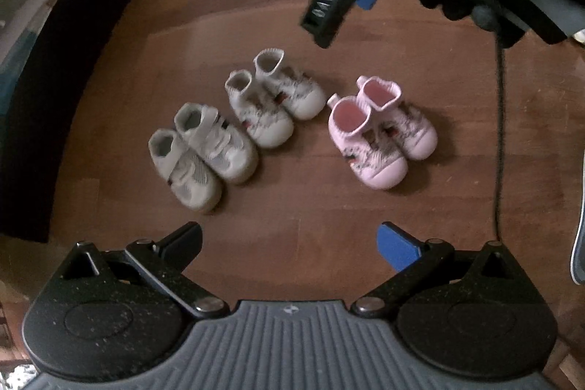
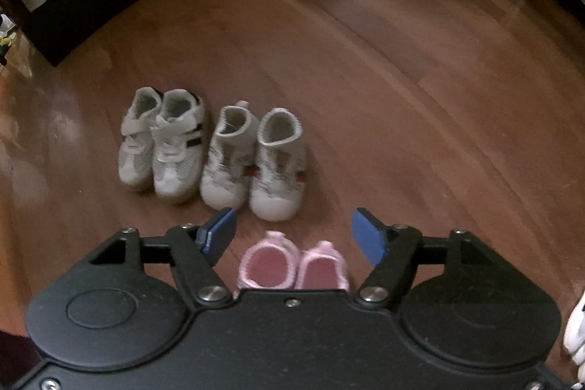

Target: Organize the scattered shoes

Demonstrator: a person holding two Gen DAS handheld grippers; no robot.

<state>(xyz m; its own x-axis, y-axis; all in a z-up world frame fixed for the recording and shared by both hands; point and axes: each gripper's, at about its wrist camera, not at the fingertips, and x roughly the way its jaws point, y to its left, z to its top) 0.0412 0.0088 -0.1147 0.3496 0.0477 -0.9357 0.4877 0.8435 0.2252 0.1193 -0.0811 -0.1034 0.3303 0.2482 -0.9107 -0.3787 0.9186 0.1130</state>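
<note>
On the brown wooden floor, three pairs stand in a row: grey strap sneakers, white knitted sock shoes touching them, then pink knitted sock shoes slightly apart. My left gripper hangs spread and empty; my right gripper hovers released over the pink pair.

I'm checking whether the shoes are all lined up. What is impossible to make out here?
- pink pair: toes hidden behind the right gripper body, right wrist view.
- White object at right edge: cut off, unidentifiable.
- Sock-shoe print: blurred, left wrist view.
</note>
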